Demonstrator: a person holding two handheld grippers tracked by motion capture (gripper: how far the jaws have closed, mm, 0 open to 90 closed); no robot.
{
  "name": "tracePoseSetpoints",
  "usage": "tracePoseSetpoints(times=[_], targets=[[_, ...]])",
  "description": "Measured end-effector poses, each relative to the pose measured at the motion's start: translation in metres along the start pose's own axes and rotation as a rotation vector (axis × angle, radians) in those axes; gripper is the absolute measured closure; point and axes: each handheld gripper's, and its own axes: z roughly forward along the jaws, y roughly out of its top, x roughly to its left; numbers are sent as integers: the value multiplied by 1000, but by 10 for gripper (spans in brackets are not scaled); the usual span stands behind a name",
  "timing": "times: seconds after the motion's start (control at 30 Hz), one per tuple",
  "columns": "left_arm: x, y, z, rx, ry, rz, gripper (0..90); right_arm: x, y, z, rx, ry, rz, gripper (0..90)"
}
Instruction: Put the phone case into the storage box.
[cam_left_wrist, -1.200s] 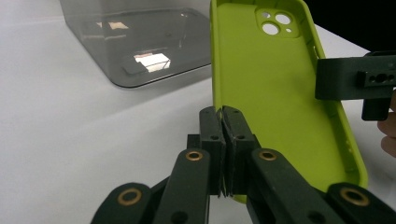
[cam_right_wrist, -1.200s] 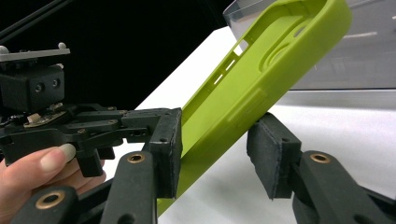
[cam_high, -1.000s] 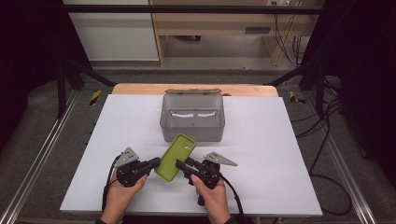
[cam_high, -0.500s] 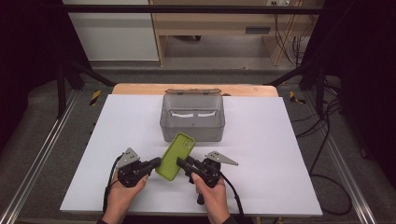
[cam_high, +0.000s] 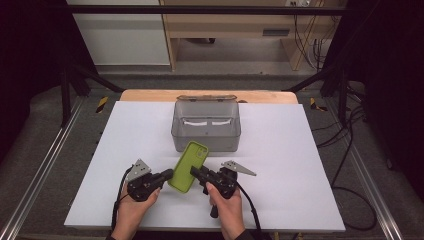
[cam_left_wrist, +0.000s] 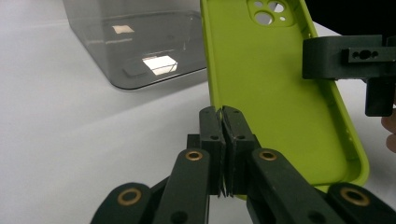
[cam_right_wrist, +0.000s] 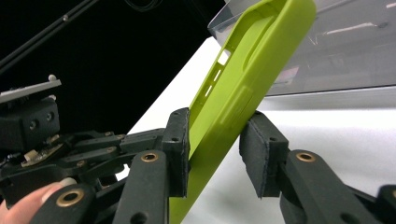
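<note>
Green case (cam_high: 189, 166) — left tool (cam_high: 170, 173) pinching edge

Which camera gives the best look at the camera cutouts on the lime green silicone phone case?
The left gripper view: the lime green silicone phone case faces it, cutouts plain. The high view shows them small, the right gripper view just the case's edge.

Our left hand-held gripper (cam_high: 167, 174) is pinched tight, jaws pressed together. Our right hand-held gripper (cam_high: 195, 173) faces it with jaws parted. Both hands sit low, near each other.
</note>
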Motion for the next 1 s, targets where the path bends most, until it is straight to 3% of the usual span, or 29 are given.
tracePoseSetpoints(times=[0.43,0.83,0.97,1.0], targets=[[-2,-3,2,-14,43,-9,878,4,3,4,-13,-24,51,716],[-6,-5,8,-26,42,-32,870,6,9,2,-27,-13,63,773],[-6,-5,9,-41,41,-32,743,7,12,-1,-33,-15,59,773],[-3,-4,6,-71,31,-39,717,9,16,-4,-47,-24,55,773]])
